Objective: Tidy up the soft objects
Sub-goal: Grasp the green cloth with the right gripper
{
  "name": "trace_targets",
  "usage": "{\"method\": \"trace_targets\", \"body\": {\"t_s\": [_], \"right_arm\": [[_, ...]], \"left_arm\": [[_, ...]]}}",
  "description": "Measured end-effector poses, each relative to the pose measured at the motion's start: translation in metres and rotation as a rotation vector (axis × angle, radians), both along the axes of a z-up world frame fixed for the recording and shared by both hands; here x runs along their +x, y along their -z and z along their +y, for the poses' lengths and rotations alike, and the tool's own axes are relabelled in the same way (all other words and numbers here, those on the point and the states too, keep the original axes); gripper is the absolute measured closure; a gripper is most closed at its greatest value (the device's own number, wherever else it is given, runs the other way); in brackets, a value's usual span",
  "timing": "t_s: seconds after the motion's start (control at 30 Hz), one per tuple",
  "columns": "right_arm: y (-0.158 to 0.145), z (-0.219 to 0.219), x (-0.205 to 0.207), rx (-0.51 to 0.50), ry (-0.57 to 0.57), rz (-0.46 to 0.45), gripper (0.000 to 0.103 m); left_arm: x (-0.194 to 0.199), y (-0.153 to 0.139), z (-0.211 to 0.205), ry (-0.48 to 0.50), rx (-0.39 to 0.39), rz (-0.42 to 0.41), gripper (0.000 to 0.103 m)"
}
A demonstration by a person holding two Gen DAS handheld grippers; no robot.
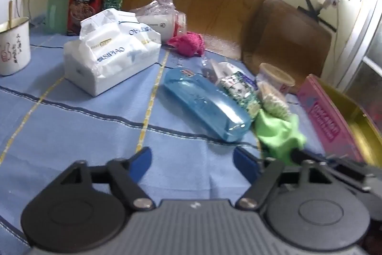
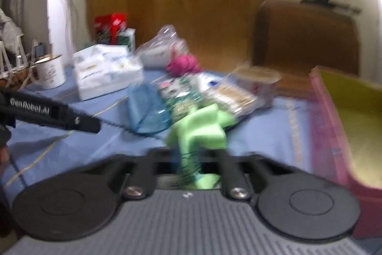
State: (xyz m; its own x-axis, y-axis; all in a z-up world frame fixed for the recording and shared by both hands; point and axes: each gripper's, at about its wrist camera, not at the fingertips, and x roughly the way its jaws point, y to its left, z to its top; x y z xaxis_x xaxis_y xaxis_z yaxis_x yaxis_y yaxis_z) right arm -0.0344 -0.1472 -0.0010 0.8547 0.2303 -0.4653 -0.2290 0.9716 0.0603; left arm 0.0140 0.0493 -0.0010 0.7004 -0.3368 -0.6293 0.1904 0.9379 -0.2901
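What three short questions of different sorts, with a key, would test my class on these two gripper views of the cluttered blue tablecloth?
1. True or false: the right gripper is shut on the green cloth.
2. Multiple choice: what lies between the fingers of the left gripper? A) the pink knitted item B) the blue transparent case C) only bare tablecloth
3. Fill in: the pink knitted item lies just in front of the clear ____ bag.

Key: 1 true. 2 C; the blue transparent case lies farther off on the tablecloth. 3 plastic.
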Motion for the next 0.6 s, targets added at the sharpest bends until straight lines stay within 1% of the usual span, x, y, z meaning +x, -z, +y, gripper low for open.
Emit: {"method": "trace_targets", "body": {"t_s": [0.03,0.1,0.2,0.23,0.3,0.37,0.4,0.5,0.53,0.57,0.6], "right_arm": [[0.000,0.003,0.000,0.025,-0.022,0.011,0.100],[-0.002,0.017,-0.008,0.038,-0.093,0.011,0.100],[-0.005,0.047,-0.034,0.052,-0.273,-0.011,0.099],[-0.005,0.054,-0.041,0.038,-0.303,-0.018,0.098],[-0.007,0.059,-0.049,0.016,-0.320,-0.028,0.088],[-0.008,0.054,-0.056,0.019,-0.299,-0.034,0.048],[-0.010,0.052,-0.057,0.021,-0.278,-0.042,0.044],[-0.011,0.043,-0.059,-0.008,-0.230,-0.053,0.040],[-0.010,0.043,-0.059,-0.019,-0.222,-0.049,0.037],[-0.010,0.044,-0.058,-0.030,-0.219,-0.040,0.031],[-0.008,0.043,-0.056,-0.042,-0.218,-0.031,0.028]], "left_arm": [[0.001,-0.002,0.001,0.013,-0.014,0.005,0.041],[0.001,-0.006,0.004,0.048,-0.049,0.006,0.046],[-0.001,-0.007,0.006,0.087,-0.093,0.001,0.051],[-0.001,-0.007,0.005,0.105,-0.097,0.000,0.054],[-0.004,-0.006,0.002,0.132,-0.081,0.001,0.056],[-0.006,-0.003,-0.001,0.152,-0.072,0.006,0.056],[-0.006,-0.002,-0.002,0.163,-0.070,0.010,0.056],[-0.005,0.002,-0.005,0.184,-0.076,0.030,0.056],[-0.004,0.003,-0.007,0.193,-0.081,0.039,0.056],[-0.004,0.005,-0.009,0.202,-0.087,0.047,0.056],[-0.002,0.007,-0.012,0.215,-0.090,0.057,0.057]]}}
